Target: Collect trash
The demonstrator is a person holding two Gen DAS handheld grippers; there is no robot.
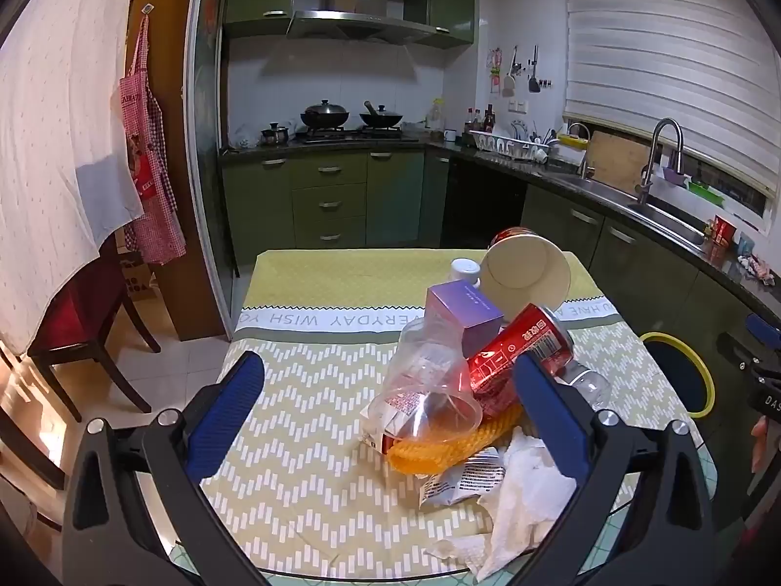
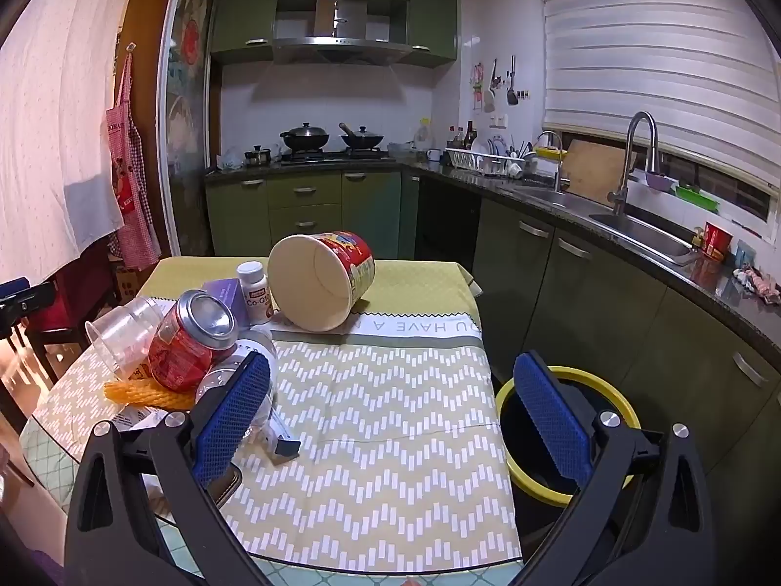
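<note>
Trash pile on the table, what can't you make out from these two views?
- Bin inside: right wrist view, dark, and the right claw finger covers its rim.
- Clear bottle: left wrist view, mostly behind the red can and left claw finger.
- Snack wrapper print: too small.

A home kitchen: green cabinets (image 2: pixel 302 205) run along two walls, two woks (image 2: pixel 305 136) sit on a gas hob under a steel hood (image 2: pixel 341 49), a sink (image 2: pixel 639 234) with a tall tap (image 2: pixel 634 156) sits below a blind (image 2: pixel 659 58), a dish rack (image 2: pixel 483 158) holds what looks like crockery, and an apron (image 2: pixel 127 171) hangs by the door
</note>
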